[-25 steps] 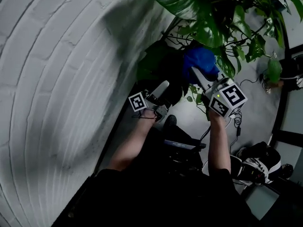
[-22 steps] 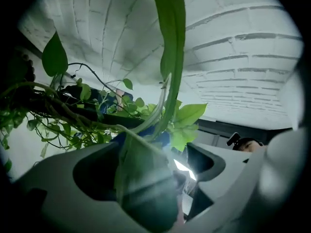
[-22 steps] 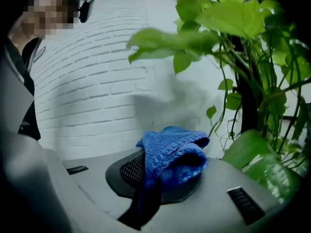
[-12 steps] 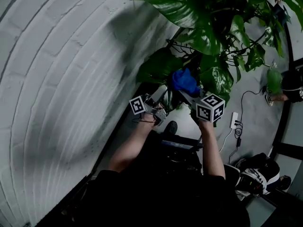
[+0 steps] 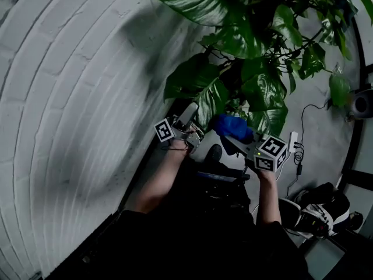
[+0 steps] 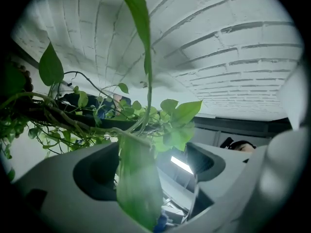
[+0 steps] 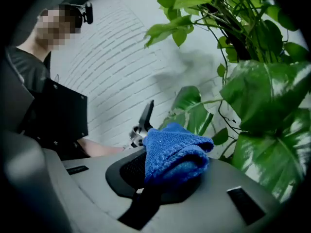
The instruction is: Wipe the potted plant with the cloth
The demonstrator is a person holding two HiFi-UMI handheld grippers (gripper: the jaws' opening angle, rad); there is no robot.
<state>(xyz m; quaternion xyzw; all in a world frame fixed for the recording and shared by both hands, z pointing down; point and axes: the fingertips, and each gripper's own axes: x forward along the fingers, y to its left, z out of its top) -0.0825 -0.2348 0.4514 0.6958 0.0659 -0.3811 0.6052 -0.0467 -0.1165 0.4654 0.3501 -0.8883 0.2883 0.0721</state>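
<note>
The potted plant (image 5: pixel 250 51) spreads big glossy green leaves over the upper right of the head view, its pot hidden. My left gripper (image 5: pixel 189 112) reaches up under a low leaf (image 5: pixel 207 101). In the left gripper view that leaf (image 6: pixel 138 188) hangs between the jaws of the left gripper (image 6: pixel 153 169), which stand apart with a gap beside it. My right gripper (image 5: pixel 236 137) is shut on a folded blue cloth (image 5: pixel 232 125), just below the foliage and apart from the leaves. In the right gripper view the cloth (image 7: pixel 175 152) bulges from the right gripper (image 7: pixel 170 178), with large leaves (image 7: pixel 265 101) to the right.
A white brick wall (image 5: pixel 70 98) runs along the left. A white power strip (image 5: pixel 293 142) with its cable lies on the grey floor at right. A dark bag (image 5: pixel 317 212) sits lower right. Thin vines (image 6: pixel 58 110) trail beside the left gripper.
My right gripper has come down and back out of the foliage with the blue cloth. The left gripper has stayed under the low leaf.
</note>
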